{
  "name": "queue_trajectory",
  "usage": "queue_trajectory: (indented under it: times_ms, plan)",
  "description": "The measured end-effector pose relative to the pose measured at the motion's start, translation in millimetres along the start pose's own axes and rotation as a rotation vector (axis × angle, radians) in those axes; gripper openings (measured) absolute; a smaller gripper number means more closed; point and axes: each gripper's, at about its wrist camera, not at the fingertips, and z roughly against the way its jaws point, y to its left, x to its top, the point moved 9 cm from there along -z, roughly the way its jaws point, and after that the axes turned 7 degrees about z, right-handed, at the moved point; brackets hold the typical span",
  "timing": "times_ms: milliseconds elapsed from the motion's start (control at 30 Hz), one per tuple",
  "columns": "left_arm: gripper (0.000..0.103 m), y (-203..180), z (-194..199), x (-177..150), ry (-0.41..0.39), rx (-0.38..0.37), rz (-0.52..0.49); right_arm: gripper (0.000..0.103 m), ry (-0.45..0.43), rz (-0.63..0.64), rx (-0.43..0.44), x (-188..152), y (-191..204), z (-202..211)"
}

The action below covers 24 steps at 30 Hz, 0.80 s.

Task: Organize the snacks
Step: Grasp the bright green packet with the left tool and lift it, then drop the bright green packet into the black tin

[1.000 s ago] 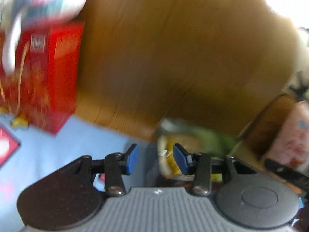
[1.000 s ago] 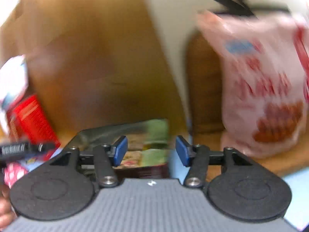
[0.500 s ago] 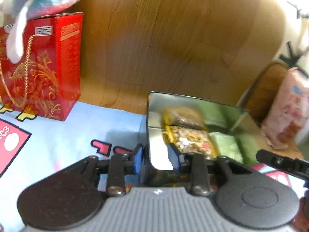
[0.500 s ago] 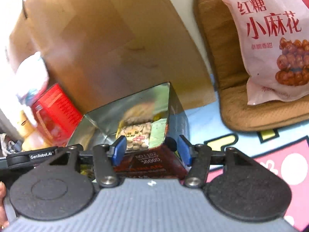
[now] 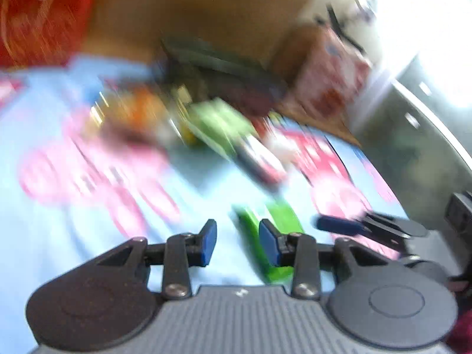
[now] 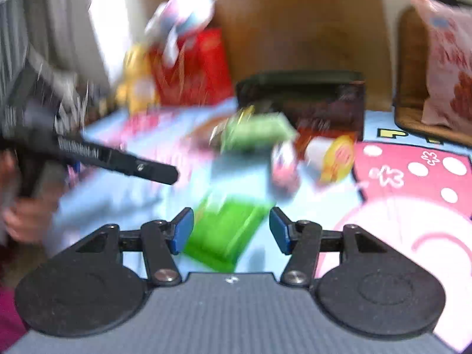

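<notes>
Both views are motion-blurred. A bright green packet [image 6: 224,242] lies flat on the blue and pink mat [image 6: 413,177]. My right gripper [image 6: 231,224] hangs open just over it, pads clear of its sides. In the left wrist view the same green packet [image 5: 286,218] lies just past the right finger of my left gripper [image 5: 238,236], which is open with nothing between its fingers. Several loose snacks lie farther off: a pale green packet [image 6: 256,131], a pink one [image 6: 283,162] and a yellow-white one [image 6: 333,159]. Behind them stands the dark tin box [image 6: 301,94].
A red gift bag [image 6: 191,67] with a plush toy [image 6: 185,14] on it stands back left before a wooden panel. A pink snack bag [image 6: 448,59] leans on a brown cushion at the right. A hand [image 6: 26,215] holds the left gripper's body [image 6: 118,159] at the left.
Both grippers have pulled back from the tin box and dipped toward the mat. The tin now sits farther away, and the loose snacks and green packet have come into view.
</notes>
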Motion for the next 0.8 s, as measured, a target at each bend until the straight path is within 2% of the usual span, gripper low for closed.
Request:
queue_trajectory:
  times_ms: [67, 133, 167, 200, 233, 300, 367, 467, 633, 667, 733, 767, 800]
  plan:
    - [0.033, -9.3, -9.8, -13.5, 0.032, -0.023, -0.012, 0.06, 0.042, 0.064, -0.01, -11.7, 10.1, -9.0]
    - [0.032, -14.1, -18.7, -15.0, 0.02, -0.028, -0.012, 0.059, 0.028, 0.104, -0.047, -10.5, 17.4, -15.1]
    - [0.035, -20.5, -22.7, -15.1, 0.026, -0.043, -0.012, 0.053, 0.029, 0.092, -0.051, -7.0, 18.0, -17.9]
    - [0.035, -22.2, -23.4, -12.6, 0.018, -0.021, -0.007, 0.044, 0.034, 0.096, -0.083, -3.2, 16.6, -20.1]
    - [0.035, -24.1, -22.8, -9.4, 0.008, 0.011, -0.014, 0.039, 0.041, 0.113, -0.107, 0.4, 14.6, -23.8]
    - [0.033, -30.3, -11.3, 0.8, -0.054, 0.018, -0.055, 0.032, 0.008, 0.118, -0.109, 11.0, 12.1, -17.0]
    - [0.033, -43.3, 12.4, 16.2, -0.118, -0.023, -0.08, 0.03, -0.035, 0.122, -0.107, 22.6, 8.3, -9.8]
    - [0.033, -58.4, 30.3, 51.5, -0.207, -0.029, -0.136, 0.029, -0.122, 0.146, -0.146, 59.2, -4.4, -7.8]
    - [0.033, -72.1, 28.4, 138.9, -0.379, 0.054, -0.218, 0.029, -0.23, 0.165, -0.237, 137.2, -39.2, -39.4]
    - [0.037, -72.7, 22.1, 158.0, -0.408, 0.069, -0.234, 0.029, -0.242, 0.177, -0.264, 151.1, -47.4, -50.3]
    - [0.046, -65.2, 3.3, 192.4, -0.43, 0.1, -0.231, 0.032, -0.228, 0.189, -0.308, 175.2, -66.6, -81.2]
    - [0.044, -55.2, -9.8, 206.7, -0.418, 0.142, -0.214, 0.045, -0.187, 0.2, -0.329, 180.2, -75.8, -97.6]
    - [0.042, -43.1, -19.1, 214.8, -0.403, 0.189, -0.189, 0.048, -0.154, 0.194, -0.368, 181.2, -86.6, -109.1]
